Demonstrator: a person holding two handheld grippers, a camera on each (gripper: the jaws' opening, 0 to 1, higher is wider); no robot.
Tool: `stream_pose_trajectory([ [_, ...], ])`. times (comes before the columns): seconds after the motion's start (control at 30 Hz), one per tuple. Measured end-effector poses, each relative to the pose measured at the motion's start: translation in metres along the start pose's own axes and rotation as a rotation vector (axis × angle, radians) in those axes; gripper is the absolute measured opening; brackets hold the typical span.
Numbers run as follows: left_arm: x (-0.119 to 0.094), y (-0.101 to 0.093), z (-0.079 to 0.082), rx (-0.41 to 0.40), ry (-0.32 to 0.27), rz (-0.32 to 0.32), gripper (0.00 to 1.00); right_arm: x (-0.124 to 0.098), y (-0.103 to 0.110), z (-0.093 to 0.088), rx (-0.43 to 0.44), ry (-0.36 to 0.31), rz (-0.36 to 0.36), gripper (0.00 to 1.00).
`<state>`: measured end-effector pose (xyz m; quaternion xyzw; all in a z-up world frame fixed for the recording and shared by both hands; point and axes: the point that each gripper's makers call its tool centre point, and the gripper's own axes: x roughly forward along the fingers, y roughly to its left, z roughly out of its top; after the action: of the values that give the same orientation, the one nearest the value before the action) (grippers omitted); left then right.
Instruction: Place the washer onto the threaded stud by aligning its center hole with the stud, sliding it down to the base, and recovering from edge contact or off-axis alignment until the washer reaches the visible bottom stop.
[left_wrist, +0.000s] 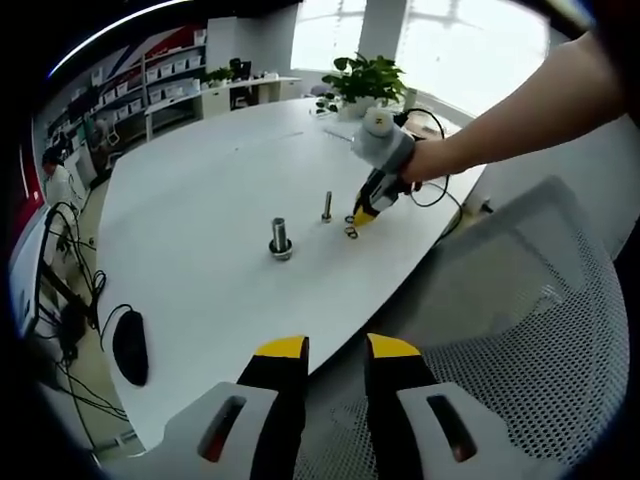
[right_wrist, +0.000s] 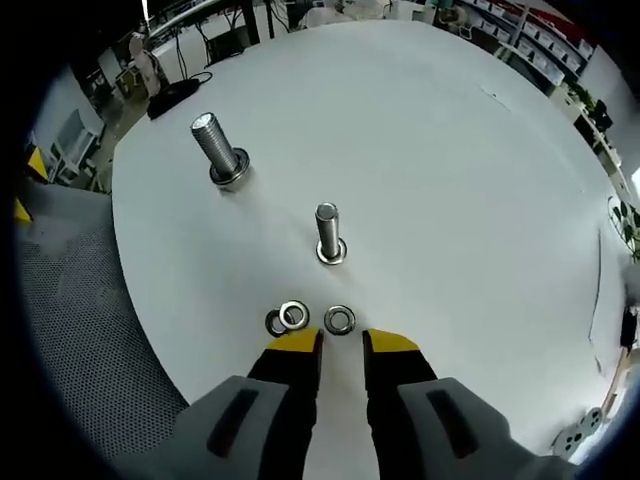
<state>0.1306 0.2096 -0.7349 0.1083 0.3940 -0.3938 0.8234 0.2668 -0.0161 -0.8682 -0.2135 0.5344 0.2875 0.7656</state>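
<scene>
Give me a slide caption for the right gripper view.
Open right gripper nears three washers before two upright threaded studs on a white table.

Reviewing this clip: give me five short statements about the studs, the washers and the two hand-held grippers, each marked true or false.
1. Two threaded studs stand upright on the white table. True: a larger stud and a smaller stud.
2. A washer already sits partway down the smaller stud. False: its shaft is bare.
3. The loose washers lie on the table just ahead of the right hand-held gripper. True.
4. The right hand-held gripper grips a washer. False: its jaws stand apart, with nothing between them.
5. The left hand-held gripper touches the larger stud. False: it is far back, by the table edge.
</scene>
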Motion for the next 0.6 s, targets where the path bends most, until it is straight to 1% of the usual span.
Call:
stream_pose_trajectory([
  [0.1, 0.0007, -0.0004, -0.0018, 0.002, 0.010, -0.002, 0.20, 0.0009, 0.0004, 0.0027, -0.014, 0.024, 0.010, 0.19],
  [0.23, 0.0006, -0.0003, -0.0013, 0.002, 0.008, 0.000, 0.20, 0.0017, -0.0001, 0.0025, -0.044, 0.079, 0.030, 0.19],
  [0.4, 0.0010, -0.0003, -0.0027, 0.006, 0.016, 0.001, 0.20, 0.0029, 0.0020, 0.0056, -0.127, 0.185, 0.022, 0.17],
  [0.5, 0.0013, 0.0004, -0.0035, 0.006, 0.019, 0.003, 0.20, 0.0049, 0.0028, 0.0063, -0.154, 0.207, 0.021, 0.17],
  [0.6, 0.0016, 0.0012, -0.0034, 0.004, 0.019, 0.005, 0.19, 0.0034, 0.0028, 0.0054, -0.159, 0.213, 0.021, 0.17],
])
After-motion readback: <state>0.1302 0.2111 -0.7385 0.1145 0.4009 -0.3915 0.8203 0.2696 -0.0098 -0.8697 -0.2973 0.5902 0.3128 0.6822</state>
